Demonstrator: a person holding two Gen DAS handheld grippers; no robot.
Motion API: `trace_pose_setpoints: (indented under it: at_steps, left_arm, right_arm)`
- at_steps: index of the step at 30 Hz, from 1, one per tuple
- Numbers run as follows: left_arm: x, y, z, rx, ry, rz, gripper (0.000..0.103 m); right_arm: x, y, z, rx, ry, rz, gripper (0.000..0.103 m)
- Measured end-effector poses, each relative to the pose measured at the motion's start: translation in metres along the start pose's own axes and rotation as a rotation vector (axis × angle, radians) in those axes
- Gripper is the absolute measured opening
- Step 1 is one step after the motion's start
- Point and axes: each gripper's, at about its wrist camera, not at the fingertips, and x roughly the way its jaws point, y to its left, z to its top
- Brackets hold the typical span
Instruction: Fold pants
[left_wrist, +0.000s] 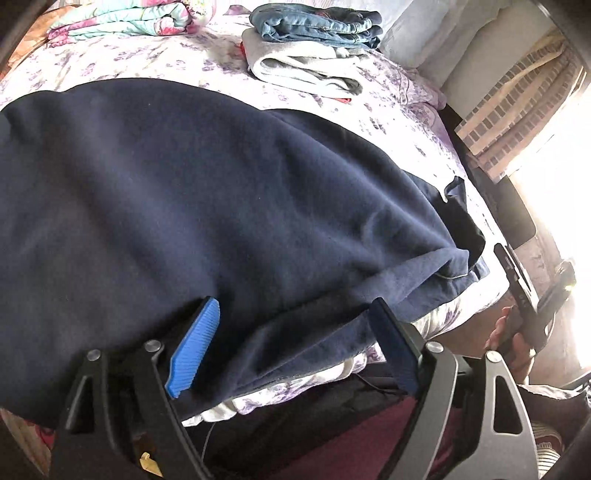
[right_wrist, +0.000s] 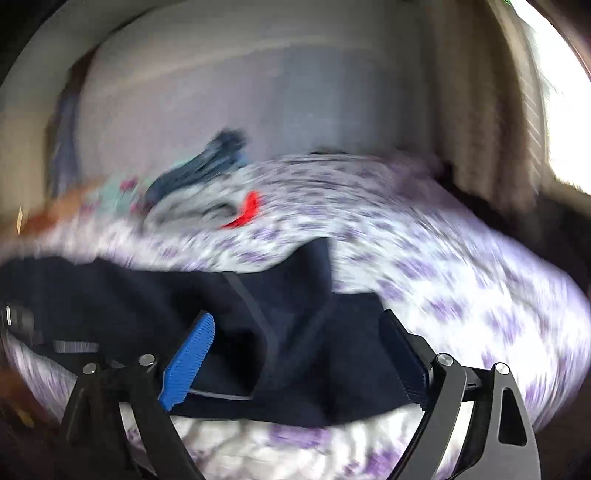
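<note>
Dark navy pants (left_wrist: 184, 184) lie spread across the floral bed sheet (left_wrist: 406, 122), and their near edge hangs over the side of the bed. My left gripper (left_wrist: 295, 302) is open over that near edge; the blue pads (left_wrist: 195, 347) stand wide apart with cloth lying between them, unpressed. In the blurred right wrist view, my right gripper (right_wrist: 297, 315) is open as well, its fingers either side of a rumpled end of the pants (right_wrist: 288, 295). At the right of the left wrist view a hand (left_wrist: 506, 332) holds a gripper handle beside the bed.
Folded jeans (left_wrist: 317, 22) sit on a folded grey garment (left_wrist: 303, 70) at the far side of the bed, with something red (right_wrist: 247, 212) beside them. A folded floral quilt (left_wrist: 122, 18) lies far left. A pillow (left_wrist: 417, 29) and curtain (left_wrist: 517, 110) are at the right.
</note>
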Motion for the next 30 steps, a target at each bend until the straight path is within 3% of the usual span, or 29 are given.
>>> trace_pose_setpoints:
  at_steps: [2, 5, 7, 8, 10, 12, 15, 18, 20, 23, 28, 30]
  left_arm:
    - [0.000, -0.001, -0.001, 0.003, 0.001, 0.006, 0.081]
    - [-0.004, 0.000, -0.002, 0.000, -0.001, 0.009, 0.081]
    - [-0.015, 0.005, -0.004, -0.023, -0.023, 0.002, 0.081]
    - [-0.024, 0.010, -0.005, -0.041, -0.042, -0.001, 0.081]
    - [-0.049, 0.021, -0.010, -0.074, -0.084, 0.002, 0.081]
    - [-0.080, 0.039, -0.017, -0.124, -0.146, 0.029, 0.081]
    - [-0.128, 0.083, -0.034, -0.272, -0.245, 0.091, 0.081]
    - [-0.152, 0.127, -0.046, -0.432, -0.309, 0.157, 0.081]
    - [-0.166, 0.159, -0.052, -0.572, -0.363, 0.158, 0.081]
    - [-0.167, 0.182, -0.049, -0.646, -0.371, 0.148, 0.081]
    - [-0.156, 0.176, -0.034, -0.630, -0.362, 0.078, 0.081]
    - [-0.156, 0.167, -0.025, -0.584, -0.368, 0.117, 0.081]
  right_arm:
    - [0.010, 0.032, 0.004, -0.140, 0.026, 0.020, 0.091]
    - [0.027, 0.065, 0.004, -0.301, 0.061, -0.099, 0.085]
    - [0.047, 0.054, 0.008, -0.272, 0.134, -0.123, 0.041]
    - [0.053, 0.045, 0.011, -0.205, 0.183, -0.079, 0.013]
    - [0.056, 0.014, 0.015, -0.019, 0.194, 0.044, 0.012]
    - [0.046, -0.017, 0.016, 0.143, 0.145, 0.107, 0.012]
    - [0.022, -0.069, 0.002, 0.429, 0.044, 0.203, 0.012]
    - [0.027, -0.100, -0.024, 0.658, 0.066, 0.265, 0.012]
    - [0.034, -0.101, -0.037, 0.675, 0.098, 0.259, 0.012]
    - [0.034, -0.101, -0.045, 0.695, 0.099, 0.269, 0.012]
    - [0.034, -0.101, -0.045, 0.692, 0.110, 0.282, 0.013]
    - [0.032, -0.101, -0.047, 0.691, 0.112, 0.280, 0.015]
